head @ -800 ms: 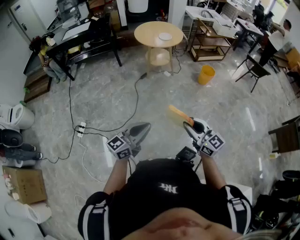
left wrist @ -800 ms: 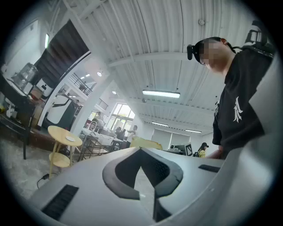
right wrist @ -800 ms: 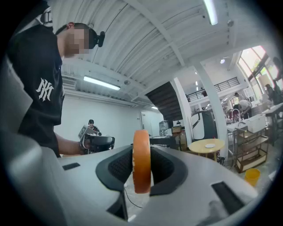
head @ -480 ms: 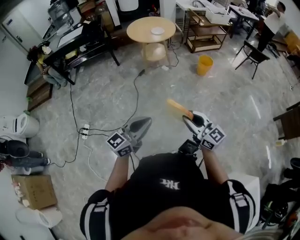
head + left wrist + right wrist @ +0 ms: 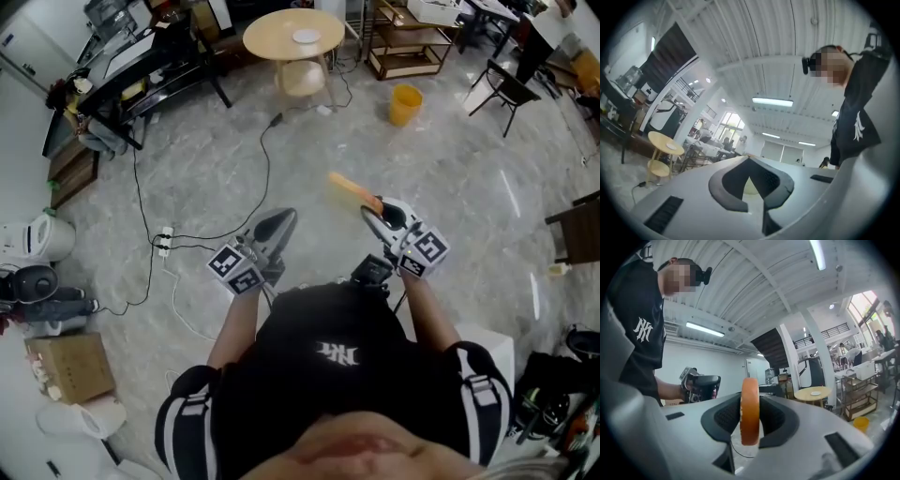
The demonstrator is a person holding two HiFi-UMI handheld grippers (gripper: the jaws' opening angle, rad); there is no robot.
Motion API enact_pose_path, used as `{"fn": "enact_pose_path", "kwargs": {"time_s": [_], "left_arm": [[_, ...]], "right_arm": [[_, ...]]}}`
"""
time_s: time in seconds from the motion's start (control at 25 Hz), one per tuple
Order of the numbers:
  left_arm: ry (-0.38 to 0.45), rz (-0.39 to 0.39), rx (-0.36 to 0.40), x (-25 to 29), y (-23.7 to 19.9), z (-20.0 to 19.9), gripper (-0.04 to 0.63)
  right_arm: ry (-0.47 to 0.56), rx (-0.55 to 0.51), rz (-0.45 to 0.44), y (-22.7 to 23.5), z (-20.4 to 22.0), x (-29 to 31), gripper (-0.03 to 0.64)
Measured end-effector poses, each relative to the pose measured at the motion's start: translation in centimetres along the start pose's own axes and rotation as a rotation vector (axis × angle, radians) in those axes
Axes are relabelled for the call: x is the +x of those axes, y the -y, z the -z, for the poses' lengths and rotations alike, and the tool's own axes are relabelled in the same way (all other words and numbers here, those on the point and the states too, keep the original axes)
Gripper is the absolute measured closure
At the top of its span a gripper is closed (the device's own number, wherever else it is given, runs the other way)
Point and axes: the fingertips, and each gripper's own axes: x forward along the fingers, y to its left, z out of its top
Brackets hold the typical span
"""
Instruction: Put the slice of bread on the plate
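Partway only: right gripper [image 5: 374,210] clamps the bread slice [image 5: 349,187] on edge, left gripper [image 5: 279,222] closed and empty, plate [image 5: 306,37] far off on round table [image 5: 272,39], placing undone.

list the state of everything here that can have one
bread: clamped upright and edge-on in the right gripper, off the plate
right gripper: shut on bread
left gripper: shut, empty
plate: on the round table far across the floor, looks empty
bucket: upright on the floor
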Motion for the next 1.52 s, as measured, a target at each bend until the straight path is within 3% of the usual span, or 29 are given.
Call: {"fn": "enact_pose_path", "kwargs": {"time_s": [0.08, 0.2, 0.48, 0.68, 0.8, 0.88, 1.16, 1.52], "left_arm": [[0.041, 0.019, 0.004, 0.2, 0.7, -1.4, 0.591], [-0.001, 0.008, 0.058, 0.7, 0.9, -1.5, 0.589], [-0.061, -0.009, 0.047, 2.4, 1.8, 0.8, 0.589], [-0.127, 0.006, 0.165, 4.0, 2.0, 4.0, 0.589], [-0.161, -0.039, 0.101, 3.8, 1.5, 6.5, 0.589], [-0.180, -0.054, 0.101, 3.8, 1.0, 7.0, 0.590], [-0.217, -0.104, 0.101, 4.3, -4.9, 7.3, 0.589], [-0.216, -0.110, 0.140, 6.6, -16.7, 5.2, 0.589]], "right_arm": [[-0.006, -0.005, 0.002, 0.4, 0.1, -0.3, 0.525], [-0.005, -0.007, -0.002, 0.8, -0.4, -0.5, 0.525], [0.013, 0.013, -0.036, 1.5, -0.2, -2.1, 0.523], [-0.001, -0.003, -0.002, 4.0, 0.6, -4.1, 0.523], [-0.027, 0.035, 0.035, 5.7, 2.0, -5.3, 0.523], [-0.033, 0.053, 0.049, 6.5, 2.5, -5.5, 0.523], [-0.072, 0.059, 0.074, 9.0, 3.3, -2.1, 0.523], [-0.163, -0.040, 0.117, 15.5, 2.6, 7.5, 0.523]]}}
